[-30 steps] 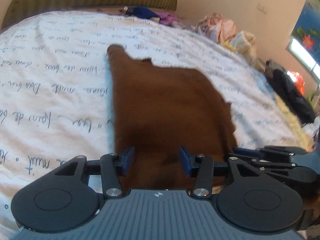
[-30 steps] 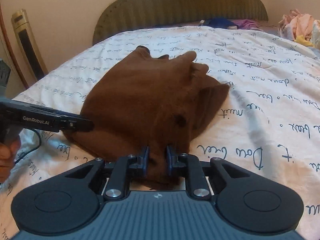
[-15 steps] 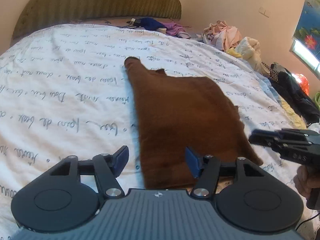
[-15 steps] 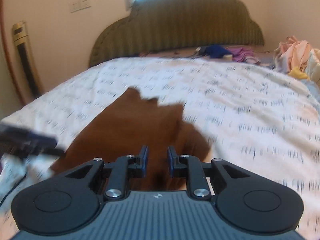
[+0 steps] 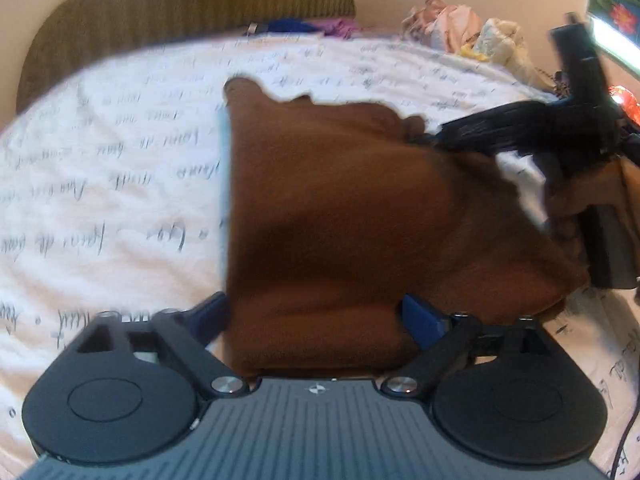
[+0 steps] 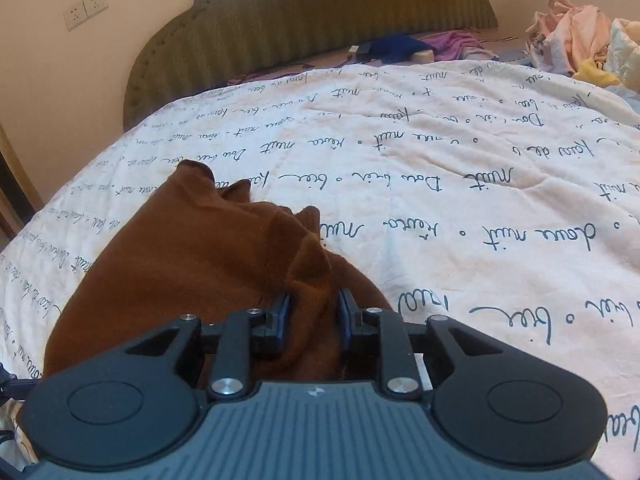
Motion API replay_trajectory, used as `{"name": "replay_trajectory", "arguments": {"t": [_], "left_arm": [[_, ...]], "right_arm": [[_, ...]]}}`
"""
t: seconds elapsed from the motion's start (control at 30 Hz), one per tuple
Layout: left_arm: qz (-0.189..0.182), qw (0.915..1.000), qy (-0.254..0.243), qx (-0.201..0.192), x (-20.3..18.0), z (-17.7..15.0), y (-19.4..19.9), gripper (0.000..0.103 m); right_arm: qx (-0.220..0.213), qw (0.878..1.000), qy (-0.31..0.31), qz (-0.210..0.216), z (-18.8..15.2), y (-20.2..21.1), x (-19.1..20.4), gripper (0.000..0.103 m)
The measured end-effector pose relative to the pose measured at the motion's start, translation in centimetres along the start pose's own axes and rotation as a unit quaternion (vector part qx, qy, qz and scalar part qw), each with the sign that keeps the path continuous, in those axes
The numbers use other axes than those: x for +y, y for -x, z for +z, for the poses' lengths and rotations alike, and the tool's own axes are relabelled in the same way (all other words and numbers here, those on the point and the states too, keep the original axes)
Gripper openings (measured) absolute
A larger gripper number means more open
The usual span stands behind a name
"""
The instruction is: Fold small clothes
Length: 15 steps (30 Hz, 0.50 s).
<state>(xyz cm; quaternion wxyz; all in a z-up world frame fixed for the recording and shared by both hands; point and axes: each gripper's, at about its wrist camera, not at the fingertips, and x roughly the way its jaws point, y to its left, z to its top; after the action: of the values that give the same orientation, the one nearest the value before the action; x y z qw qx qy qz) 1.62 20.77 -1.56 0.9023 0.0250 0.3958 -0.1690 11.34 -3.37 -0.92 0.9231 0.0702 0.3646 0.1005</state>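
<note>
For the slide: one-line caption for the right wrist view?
Right gripper pinches a fold of brown cloth on the script-print bedspread.

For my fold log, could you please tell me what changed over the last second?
The right gripper, shut on the brown garment, has carried its edge up and across toward the far corner. The left gripper stayed open and has closed in over the near edge, fabric now between its fingers. The bedspread and the far clothes pile are unchanged.
</note>
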Motion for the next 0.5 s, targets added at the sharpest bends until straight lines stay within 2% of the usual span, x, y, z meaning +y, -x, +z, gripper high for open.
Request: {"name": "replay_trajectory", "arguments": {"t": [0.07,0.2,0.3,0.37,0.47,0.5], "left_arm": [[0.004,1.0000,-0.007,0.002,0.1,0.1,0.4,0.094],[-0.006,0.9998,0.017,-0.011,1.1,0.8,2.6,0.081],[-0.029,0.9985,0.017,-0.044,1.1,1.6,5.0,0.084],[-0.051,0.9969,0.015,-0.059,0.5,2.3,5.5,0.088],[-0.063,0.9958,-0.001,-0.066,-1.2,3.0,4.6,0.091],[-0.067,0.9954,-0.005,-0.068,-1.6,3.0,4.1,0.091]], "right_arm": [[-0.016,0.999,0.028,-0.031,0.2,1.3,1.0,0.028],[-0.048,0.998,0.029,-0.030,0.6,3.8,0.6,0.028],[-0.059,0.997,-0.001,-0.040,0.8,4.9,-0.7,0.028],[-0.051,0.998,-0.018,-0.020,0.9,4.8,-1.3,0.028],[-0.044,0.997,-0.038,-0.045,1.3,3.8,-1.9,0.028],[-0.035,0.997,-0.063,-0.028,1.5,3.3,-2.6,0.028]]}}
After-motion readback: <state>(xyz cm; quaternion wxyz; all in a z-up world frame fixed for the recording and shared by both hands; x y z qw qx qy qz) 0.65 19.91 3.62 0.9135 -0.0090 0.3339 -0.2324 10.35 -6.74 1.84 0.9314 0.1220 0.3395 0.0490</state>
